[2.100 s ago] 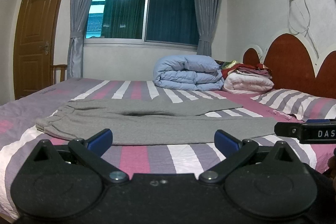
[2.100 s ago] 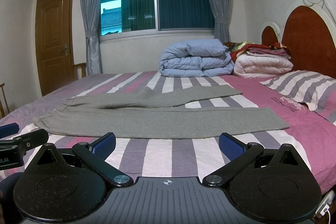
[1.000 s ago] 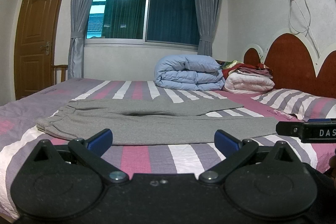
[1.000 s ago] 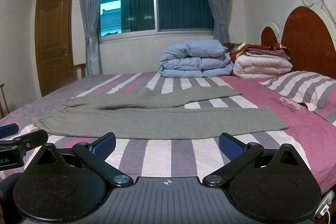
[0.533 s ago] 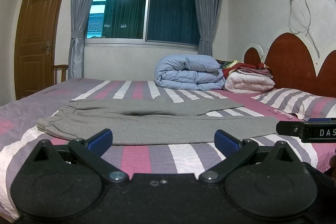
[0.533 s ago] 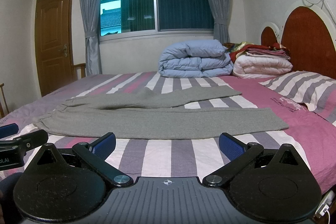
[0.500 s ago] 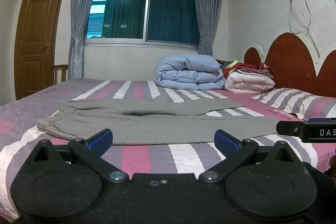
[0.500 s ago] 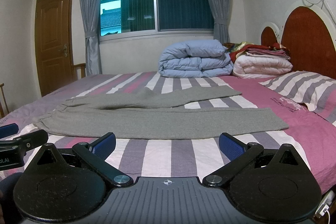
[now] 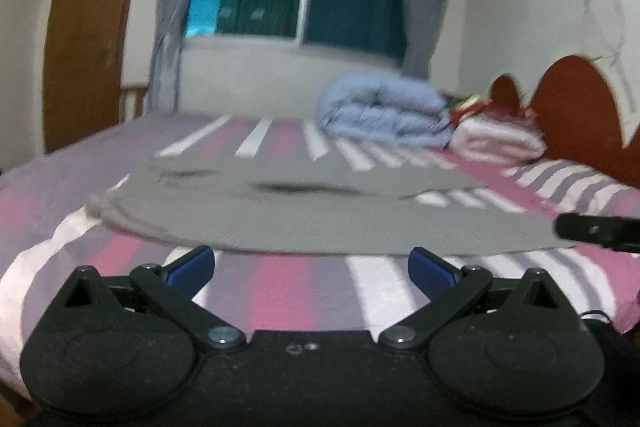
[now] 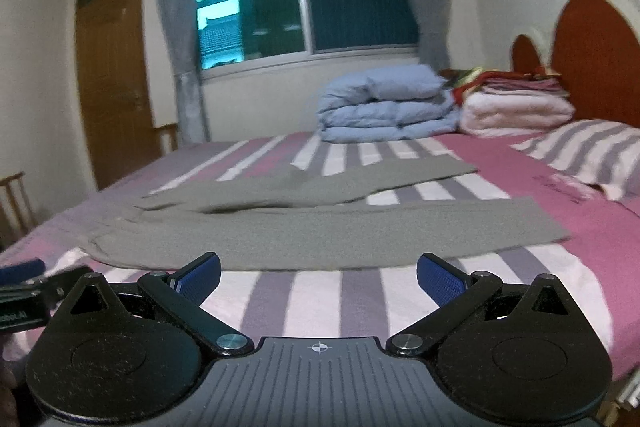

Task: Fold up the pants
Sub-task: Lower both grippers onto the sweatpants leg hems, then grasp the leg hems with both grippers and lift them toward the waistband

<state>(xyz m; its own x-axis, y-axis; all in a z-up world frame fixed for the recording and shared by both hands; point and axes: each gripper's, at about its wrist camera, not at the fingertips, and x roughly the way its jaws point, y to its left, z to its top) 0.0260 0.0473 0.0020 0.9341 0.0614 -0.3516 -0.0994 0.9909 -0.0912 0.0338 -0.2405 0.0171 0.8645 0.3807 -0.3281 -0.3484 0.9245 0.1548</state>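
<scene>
Fingers of the left gripper (image 9: 311, 269), black linkages tipped with blue pads, stand wide apart in the left wrist view with nothing between them, hovering over the near edge of the bed (image 9: 288, 287) with its pink, purple and white striped sheet. Just beyond the fingertips lie the grey knit pants (image 9: 304, 219), spread flat across the sheet, their waistband end off past the left fingertip and their legs running away past the right one; this view is blurred, so finer folds cannot be told. Far ahead of the fingers a folded pale blue duvet (image 9: 384, 111) sits on the bed, and just beside it, toward the right finger's side, a stack of folded pink and white blankets (image 9: 500, 143) rests near the rounded red-brown wooden headboard (image 9: 576, 107). The black tip of the right gripper (image 9: 596, 231) pokes in at the right edge, over the end of the near pant leg. In the right wrist view the right gripper (image 10: 318, 281) likewise holds its blue-padded fingers wide apart and empty above the striped bed (image 10: 320, 303). The pants (image 10: 280, 231) lie just ahead of both fingertips, the near leg reaching out past the right fingertip and the far leg angled away from it with striped sheet showing between them. The blue duvet (image 10: 384, 107) and the blanket stack (image 10: 516, 111) lie far ahead, a striped pillow (image 10: 588, 155) out beyond the right finger, and the left gripper (image 10: 28, 297) shows beside the left finger at the picture's edge.
</scene>
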